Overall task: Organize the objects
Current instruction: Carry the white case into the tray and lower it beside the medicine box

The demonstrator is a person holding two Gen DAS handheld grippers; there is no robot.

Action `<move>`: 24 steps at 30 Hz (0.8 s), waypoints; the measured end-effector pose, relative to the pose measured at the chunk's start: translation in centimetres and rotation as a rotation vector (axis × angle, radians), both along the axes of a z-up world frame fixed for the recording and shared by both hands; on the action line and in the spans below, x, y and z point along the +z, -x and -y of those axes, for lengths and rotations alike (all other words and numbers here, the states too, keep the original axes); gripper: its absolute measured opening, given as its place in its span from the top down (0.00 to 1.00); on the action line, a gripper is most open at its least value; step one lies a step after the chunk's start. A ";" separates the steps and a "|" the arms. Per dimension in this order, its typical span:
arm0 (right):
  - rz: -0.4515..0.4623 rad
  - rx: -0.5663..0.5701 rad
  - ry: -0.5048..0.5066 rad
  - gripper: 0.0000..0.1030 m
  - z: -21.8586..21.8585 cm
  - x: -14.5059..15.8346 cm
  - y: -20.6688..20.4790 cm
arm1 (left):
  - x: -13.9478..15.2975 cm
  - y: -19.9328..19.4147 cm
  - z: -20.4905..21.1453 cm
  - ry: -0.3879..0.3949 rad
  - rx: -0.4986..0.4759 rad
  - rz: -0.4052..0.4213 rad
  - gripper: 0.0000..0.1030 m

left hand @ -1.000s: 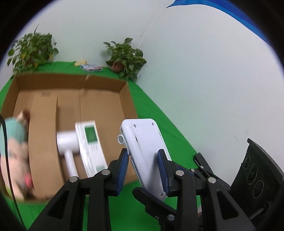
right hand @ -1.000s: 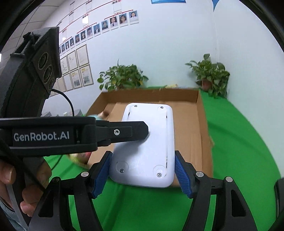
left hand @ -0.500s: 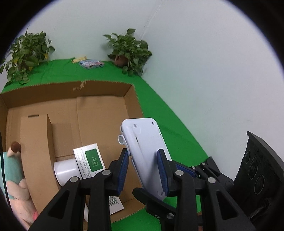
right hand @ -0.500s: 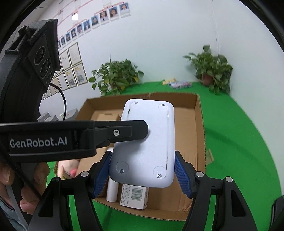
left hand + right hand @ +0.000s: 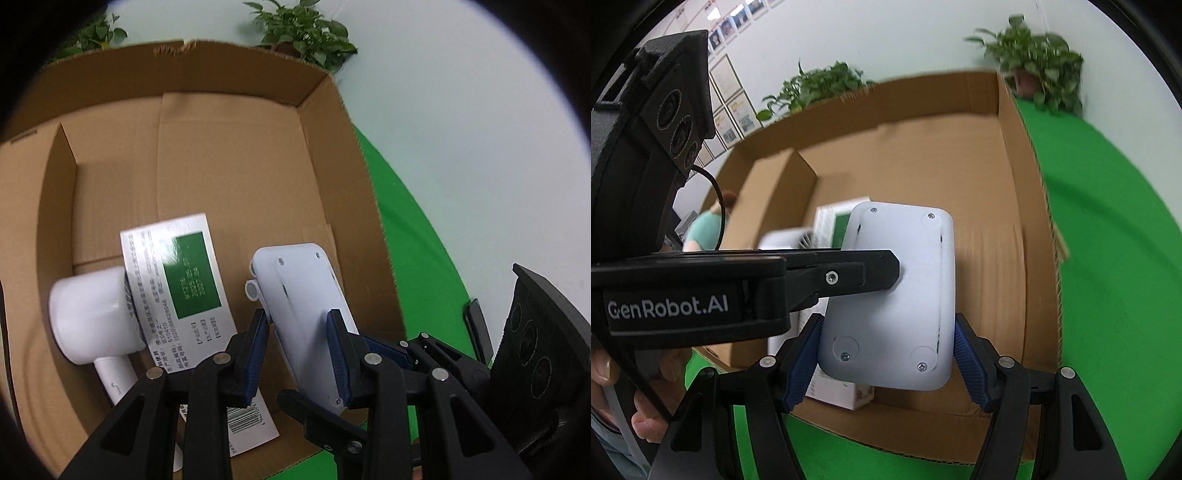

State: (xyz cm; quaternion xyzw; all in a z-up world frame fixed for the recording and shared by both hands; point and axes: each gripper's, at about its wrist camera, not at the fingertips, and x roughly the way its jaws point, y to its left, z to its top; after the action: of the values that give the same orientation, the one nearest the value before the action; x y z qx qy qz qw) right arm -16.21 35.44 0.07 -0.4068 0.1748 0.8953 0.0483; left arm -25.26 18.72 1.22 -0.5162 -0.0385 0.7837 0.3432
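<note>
Both grippers pinch one white device [image 5: 897,295] above the open box [image 5: 325,122]: the right gripper [image 5: 888,360] clamps its near end across the width, and the left gripper [image 5: 297,345] clamps it across the thickness. In the right view the left tool's finger lies flat on the device's screwed back.

The device hangs over the box's near right part, just beside a white-and-green carton [image 5: 184,280] that lies on the floor with a white dryer [image 5: 92,314] against its left side.

The main risk, as I judge it, is uneven release. If one gripper lets go before the other, the smooth shell could swing or slip and strike the carton. Lowering it straight down may also land it partly on the carton, leaving it tilted. The right wall is near too, and a corner could catch on it.

The left view shows the device's thin edge, a small side lug, and the carton's barcode and printing. The right view shows the broad back with its four screws, a doll [image 5: 709,225] past the box's divider, and the person's fingers [image 5: 646,424].
</note>
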 end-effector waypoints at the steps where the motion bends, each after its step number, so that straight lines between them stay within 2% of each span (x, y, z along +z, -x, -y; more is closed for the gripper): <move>1: 0.009 0.000 0.008 0.37 -0.2 -0.6 0.0 | -0.4 0.1 -0.1 0.003 0.002 0.009 0.70; 11: 0.096 0.025 0.081 0.35 -0.7 -3.7 0.2 | -3.2 0.0 -0.5 0.055 0.006 0.081 0.70; 24: 0.133 0.056 0.105 0.34 -0.2 -4.2 -0.3 | -3.0 -0.5 0.5 0.039 0.007 0.090 0.73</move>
State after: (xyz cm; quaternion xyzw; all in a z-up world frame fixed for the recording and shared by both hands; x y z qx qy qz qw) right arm -15.86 35.63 -4.18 -0.4722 0.2063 0.8569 0.0134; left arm -24.73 18.23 -1.81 -0.5572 -0.0405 0.7617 0.3281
